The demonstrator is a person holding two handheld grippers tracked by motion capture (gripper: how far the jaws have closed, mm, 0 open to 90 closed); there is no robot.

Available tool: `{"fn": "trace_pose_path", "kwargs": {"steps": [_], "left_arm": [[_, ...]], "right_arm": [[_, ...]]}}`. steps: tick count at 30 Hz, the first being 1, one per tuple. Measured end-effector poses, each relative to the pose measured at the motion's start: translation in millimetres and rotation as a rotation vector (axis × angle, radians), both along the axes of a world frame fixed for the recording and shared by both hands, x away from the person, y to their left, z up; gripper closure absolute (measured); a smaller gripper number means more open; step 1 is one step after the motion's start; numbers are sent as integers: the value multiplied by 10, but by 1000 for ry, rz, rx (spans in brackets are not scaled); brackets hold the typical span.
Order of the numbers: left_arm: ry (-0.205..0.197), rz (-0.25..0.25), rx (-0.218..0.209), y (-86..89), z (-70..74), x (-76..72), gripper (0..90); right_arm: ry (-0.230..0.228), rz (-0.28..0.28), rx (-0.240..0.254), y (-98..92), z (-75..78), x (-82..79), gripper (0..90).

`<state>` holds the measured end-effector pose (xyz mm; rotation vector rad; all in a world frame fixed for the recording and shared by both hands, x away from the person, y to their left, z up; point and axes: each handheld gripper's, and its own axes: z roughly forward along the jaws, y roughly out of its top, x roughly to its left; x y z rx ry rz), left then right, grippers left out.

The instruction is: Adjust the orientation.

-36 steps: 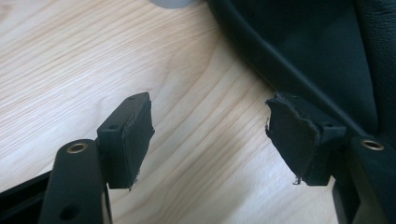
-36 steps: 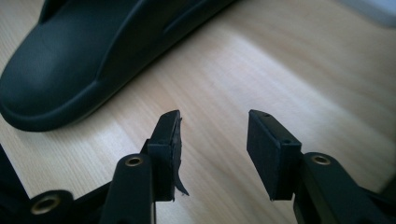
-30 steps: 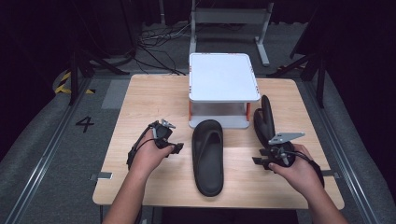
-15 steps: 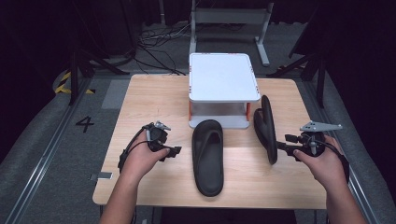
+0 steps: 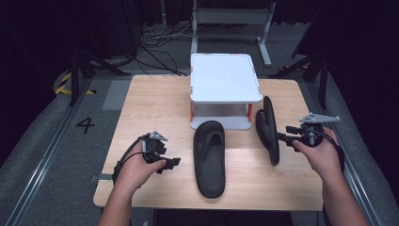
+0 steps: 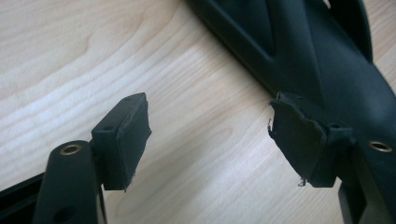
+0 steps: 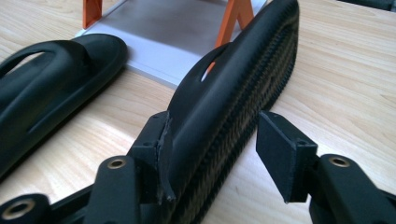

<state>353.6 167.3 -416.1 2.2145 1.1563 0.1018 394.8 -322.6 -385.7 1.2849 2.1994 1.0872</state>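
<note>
Right gripper view: right tool [image 7: 212, 154] straddling edge-up sandal [image 7: 233, 93], jaws apart, one pad touching, other just clear; not clamped. Long axis running away toward shelf [image 5: 225, 77]. Left tool [image 5: 164, 161] open, empty, just beside flat sandal [image 5: 209, 155] on surface [image 5: 150, 103]. Right hand nearer.

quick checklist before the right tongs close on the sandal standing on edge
1. Sandal on edge sits between the right tongs: ok.
2. Both pads touching it: not ok, the left pad touches it, a gap remains at the right pad.
3. Left tongs open and holding nothing: ok.
4. Flat sandal lies apart from the one on edge: ok.
5. White shelf out of the closing path: ok.
6. Whether the sandal would stay up unaided: cannot tell.
</note>
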Motion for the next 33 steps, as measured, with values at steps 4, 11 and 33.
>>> {"fn": "trace_pose_path", "kwargs": {"steps": [4, 11, 33], "left_arm": [[-1, 41, 30, 125, -7, -85, 285], [-13, 63, 38, 169, 6, -102, 287], [-14, -69, 53, -231, -3, 194, 285]], "right_arm": [[-35, -5, -14, 103, -56, 142, 412], [-33, -4, -21, 104, -115, 214, 413], [16, -198, -84, -646, -314, 3, 556]]}}
